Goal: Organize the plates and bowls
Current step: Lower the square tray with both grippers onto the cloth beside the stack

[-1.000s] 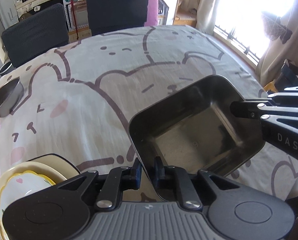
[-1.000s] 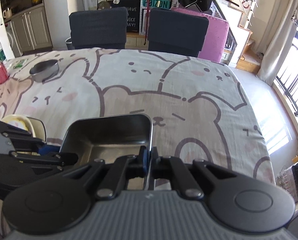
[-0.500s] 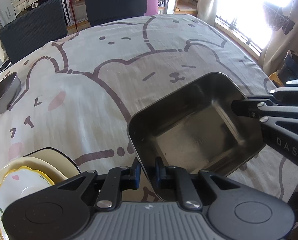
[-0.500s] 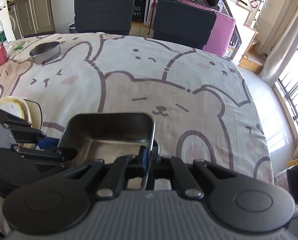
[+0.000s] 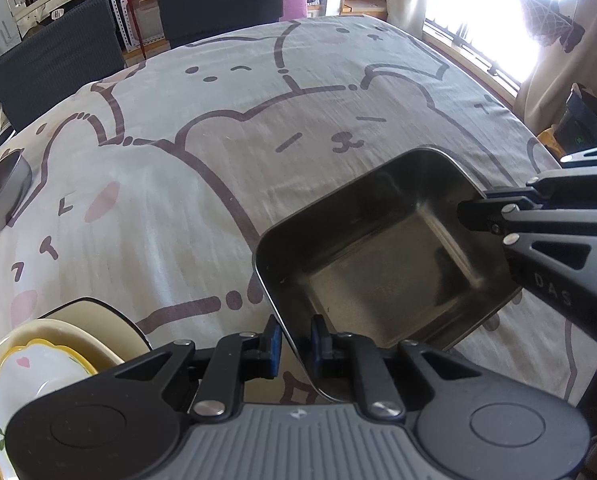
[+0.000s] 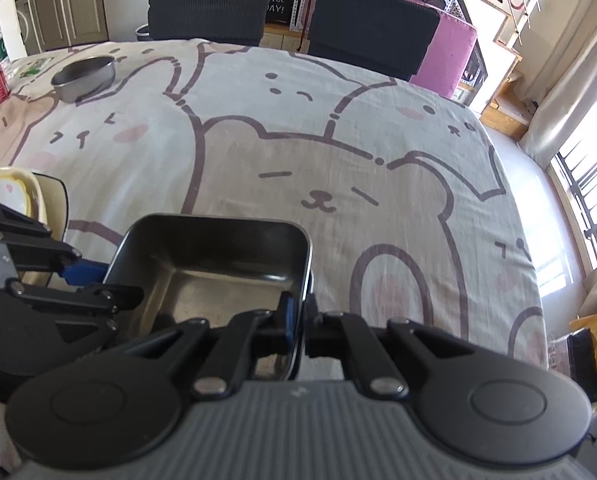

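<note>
**Both tongs on the square steel tray**

I am taking the square steel tray [image 5: 382, 264] as my landmark. Left of it, the stacked ceramic bowls [image 5: 46, 356] are sitting on the bear tablecloth [image 5: 202, 152]; further left and beyond, a round steel bowl [image 6: 84, 78] is resting well apart. My left gripper [image 5: 296, 342] is clamping the tray's near-left wall. My right gripper [image 6: 296, 320] is pinching its right wall tight.
</note>
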A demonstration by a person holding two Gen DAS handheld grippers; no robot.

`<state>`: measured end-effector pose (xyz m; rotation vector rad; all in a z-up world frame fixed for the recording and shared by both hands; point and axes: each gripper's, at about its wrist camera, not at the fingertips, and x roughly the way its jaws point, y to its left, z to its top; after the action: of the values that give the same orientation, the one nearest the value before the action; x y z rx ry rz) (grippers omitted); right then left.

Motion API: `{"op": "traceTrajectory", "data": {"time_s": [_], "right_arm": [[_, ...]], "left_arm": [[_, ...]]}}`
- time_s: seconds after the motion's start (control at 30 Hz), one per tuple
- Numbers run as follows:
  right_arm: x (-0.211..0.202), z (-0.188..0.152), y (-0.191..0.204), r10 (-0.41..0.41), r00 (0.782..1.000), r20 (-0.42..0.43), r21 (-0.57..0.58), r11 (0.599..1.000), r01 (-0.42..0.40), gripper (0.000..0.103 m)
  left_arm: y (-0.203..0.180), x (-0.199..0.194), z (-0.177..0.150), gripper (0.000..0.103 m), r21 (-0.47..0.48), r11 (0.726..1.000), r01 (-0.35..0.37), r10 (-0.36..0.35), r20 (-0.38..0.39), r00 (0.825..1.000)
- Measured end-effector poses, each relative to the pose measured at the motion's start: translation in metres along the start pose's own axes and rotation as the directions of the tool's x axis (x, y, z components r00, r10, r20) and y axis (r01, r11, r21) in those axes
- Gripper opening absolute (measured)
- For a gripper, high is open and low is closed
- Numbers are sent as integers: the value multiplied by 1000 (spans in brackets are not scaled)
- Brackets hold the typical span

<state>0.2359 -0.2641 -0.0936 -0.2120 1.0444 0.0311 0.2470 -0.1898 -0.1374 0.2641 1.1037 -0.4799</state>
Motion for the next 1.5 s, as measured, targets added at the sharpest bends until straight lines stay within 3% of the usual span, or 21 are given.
{"op": "traceTrajectory", "data": {"time_s": [0.53,1.07,1.5], "right_arm": [[23,-4,1,-19,996,-90,-39,999,16,6],[43,-10,-14,47,989,-143,12,999,-46,8],[52,-9,-27,76,987,-140,83,994,-65,19]], "left_arm": [[-1,5,-3,14,43,999,18,-17,-22,1000],[-1,4,-2,19,62,998,25,-23,-26,999],[-3,6,-3,20,69,997,45,-42,-32,999]]}}
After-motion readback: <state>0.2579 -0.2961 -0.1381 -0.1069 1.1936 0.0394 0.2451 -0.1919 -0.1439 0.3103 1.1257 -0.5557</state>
